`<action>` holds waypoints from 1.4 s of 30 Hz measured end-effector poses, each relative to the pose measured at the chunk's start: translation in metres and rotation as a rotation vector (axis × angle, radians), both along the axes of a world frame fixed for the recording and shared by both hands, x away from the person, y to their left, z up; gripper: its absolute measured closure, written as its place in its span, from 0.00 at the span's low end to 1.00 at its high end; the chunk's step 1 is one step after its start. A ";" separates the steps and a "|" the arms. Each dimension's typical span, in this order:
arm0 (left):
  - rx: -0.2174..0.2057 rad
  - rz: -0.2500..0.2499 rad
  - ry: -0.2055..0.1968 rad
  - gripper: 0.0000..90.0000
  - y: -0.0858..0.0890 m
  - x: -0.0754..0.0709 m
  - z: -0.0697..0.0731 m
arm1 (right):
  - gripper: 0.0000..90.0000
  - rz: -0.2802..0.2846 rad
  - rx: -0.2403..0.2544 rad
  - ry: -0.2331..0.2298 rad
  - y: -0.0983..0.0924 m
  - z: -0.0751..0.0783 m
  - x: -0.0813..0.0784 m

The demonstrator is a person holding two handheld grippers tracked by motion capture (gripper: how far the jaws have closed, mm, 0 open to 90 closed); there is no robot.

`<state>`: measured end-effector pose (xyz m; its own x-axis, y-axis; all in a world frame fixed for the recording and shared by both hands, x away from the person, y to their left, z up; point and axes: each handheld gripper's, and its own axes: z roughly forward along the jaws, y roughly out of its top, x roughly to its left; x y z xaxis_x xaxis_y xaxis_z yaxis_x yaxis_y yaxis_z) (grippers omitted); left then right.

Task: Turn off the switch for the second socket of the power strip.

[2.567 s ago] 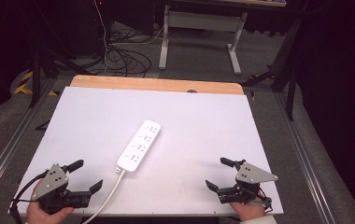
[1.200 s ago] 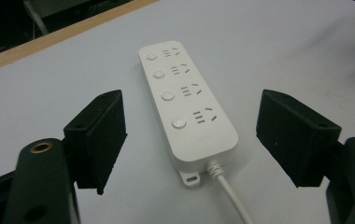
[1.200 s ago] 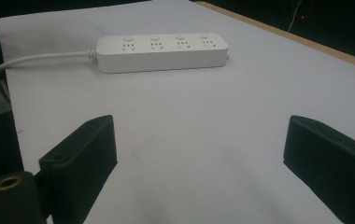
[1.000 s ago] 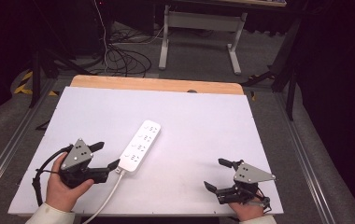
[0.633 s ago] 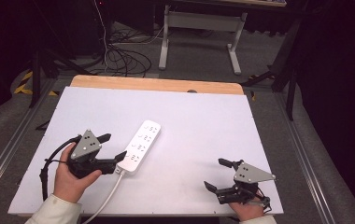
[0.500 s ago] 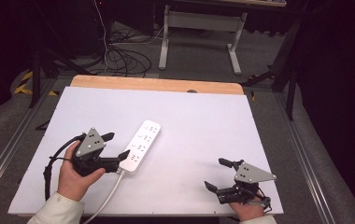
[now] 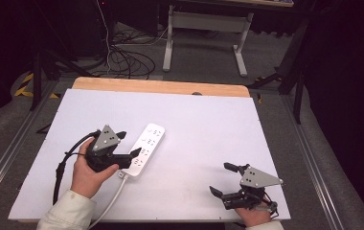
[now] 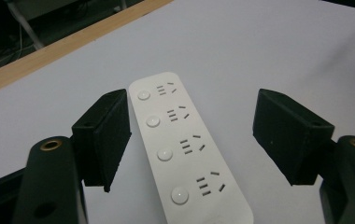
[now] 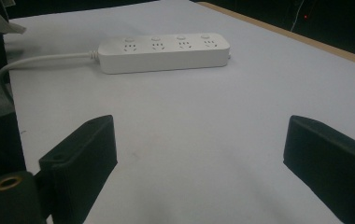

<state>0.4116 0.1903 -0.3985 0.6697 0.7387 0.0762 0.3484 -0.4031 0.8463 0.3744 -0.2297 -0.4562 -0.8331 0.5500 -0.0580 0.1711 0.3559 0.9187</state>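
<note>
While the white power strip is lying diagonally left of centre on the white table in the high view, the left gripper is sitting at its near end with jaws spread, and the right gripper is resting wide open near the front edge, well apart. Looking along the left gripper's jaws, the strip is lying between them, untouched. Seen from the right gripper, its parted jaws are framing bare table, with the strip and its cord lying farther off.

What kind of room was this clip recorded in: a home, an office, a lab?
Probably a lab or recording studio: dark surroundings, loose black cables on the floor, a grey metal table frame behind, and a white board on a wooden-edged table holding just a white four-socket power strip.
</note>
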 end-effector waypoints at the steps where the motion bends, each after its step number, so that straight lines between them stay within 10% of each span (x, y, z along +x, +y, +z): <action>1: -0.005 0.001 0.004 0.32 -0.001 0.002 -0.001 | 0.11 0.000 0.000 0.000 0.000 0.000 0.000; 11: 0.008 0.011 0.036 0.43 -0.006 0.021 -0.006 | 0.11 0.003 0.001 -0.001 0.000 0.000 0.000; 22: -0.021 -0.019 0.169 1.00 -0.003 0.041 -0.016 | 0.12 0.006 0.004 -0.010 0.000 0.001 -0.001; 33: -0.012 -0.015 0.331 1.00 -0.003 0.060 -0.030 | 0.12 0.013 0.004 -0.007 0.000 0.001 -0.001; 42: 0.058 0.007 0.388 1.00 -0.008 0.068 -0.040 | 0.11 0.023 -0.002 -0.004 0.001 0.000 -0.001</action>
